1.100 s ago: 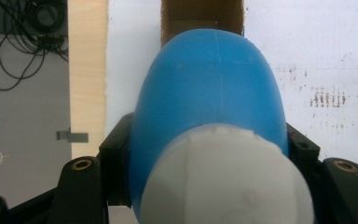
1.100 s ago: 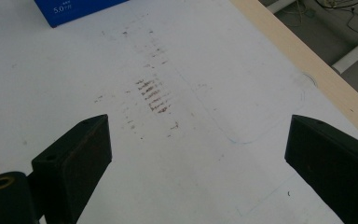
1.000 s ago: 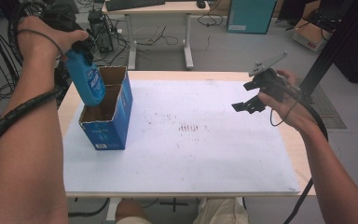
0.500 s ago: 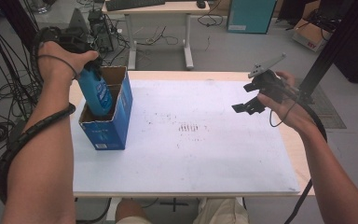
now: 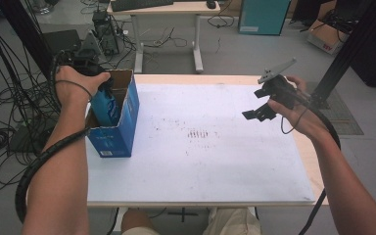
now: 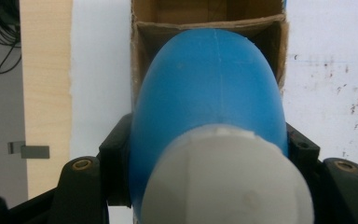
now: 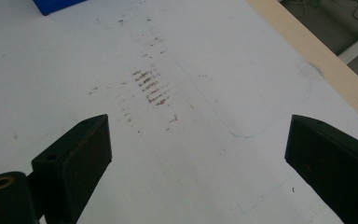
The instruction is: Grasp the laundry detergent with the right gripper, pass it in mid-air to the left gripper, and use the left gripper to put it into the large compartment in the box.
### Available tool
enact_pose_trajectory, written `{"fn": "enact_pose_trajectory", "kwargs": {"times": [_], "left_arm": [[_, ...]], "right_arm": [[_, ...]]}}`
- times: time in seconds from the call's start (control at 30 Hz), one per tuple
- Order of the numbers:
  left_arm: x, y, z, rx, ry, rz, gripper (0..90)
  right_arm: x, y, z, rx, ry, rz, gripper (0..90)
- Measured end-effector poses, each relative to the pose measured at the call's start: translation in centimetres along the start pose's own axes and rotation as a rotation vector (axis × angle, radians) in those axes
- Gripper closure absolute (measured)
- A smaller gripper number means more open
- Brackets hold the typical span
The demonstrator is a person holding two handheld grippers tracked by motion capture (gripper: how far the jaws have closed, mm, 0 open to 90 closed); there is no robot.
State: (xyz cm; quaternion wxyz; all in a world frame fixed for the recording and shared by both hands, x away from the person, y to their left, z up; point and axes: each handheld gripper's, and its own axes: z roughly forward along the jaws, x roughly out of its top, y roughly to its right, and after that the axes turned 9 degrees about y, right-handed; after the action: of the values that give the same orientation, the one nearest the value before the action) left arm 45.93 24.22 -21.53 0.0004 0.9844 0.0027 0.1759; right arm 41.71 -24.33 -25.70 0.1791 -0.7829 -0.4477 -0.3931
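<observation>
A blue bottle [image 5: 105,105] with a white cap [image 6: 226,179] hangs partly inside an open blue cardboard box [image 5: 120,129] at the table's left edge. My left gripper [image 5: 95,81] is shut on the bottle just below its cap, and in the left gripper view the two black jaws press its sides above the box opening [image 6: 205,18]. The bottle's lower part is hidden by the box wall. My right gripper [image 5: 259,110] is held above the right side of the white sheet [image 5: 200,156], jaws wide open with nothing between them [image 7: 198,154].
The white sheet carries dark smudges [image 5: 198,133] near its middle. The wooden table edge [image 5: 308,161] shows at the right. Cables [image 5: 0,122] lie on the floor to the left, and a desk [image 5: 166,10] stands behind the table.
My left hand has gone down with the bottle, which was above the box and now sits partly inside it. The right gripper has stayed where it was.
</observation>
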Motion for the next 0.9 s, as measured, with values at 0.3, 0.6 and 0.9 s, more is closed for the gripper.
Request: {"fn": "enact_pose_trajectory", "kwargs": {"times": [0.3,0.6,0.9], "left_arm": [[-0.8,0.4,2.4,0.004,-0.007,0.006,37.3],[-1.3,0.6,4.1,0.001,-0.015,0.011,37.3],[-1.6,0.8,5.1,-0.004,-0.023,0.021,37.2]], "right_arm": [[-0.3,-0.1,0.9,0.006,-0.021,0.002,7.0],[-0.7,0.2,1.5,0.013,-0.029,0.010,7.1],[-0.8,0.2,1.6,0.009,-0.038,0.019,7.1]]}}
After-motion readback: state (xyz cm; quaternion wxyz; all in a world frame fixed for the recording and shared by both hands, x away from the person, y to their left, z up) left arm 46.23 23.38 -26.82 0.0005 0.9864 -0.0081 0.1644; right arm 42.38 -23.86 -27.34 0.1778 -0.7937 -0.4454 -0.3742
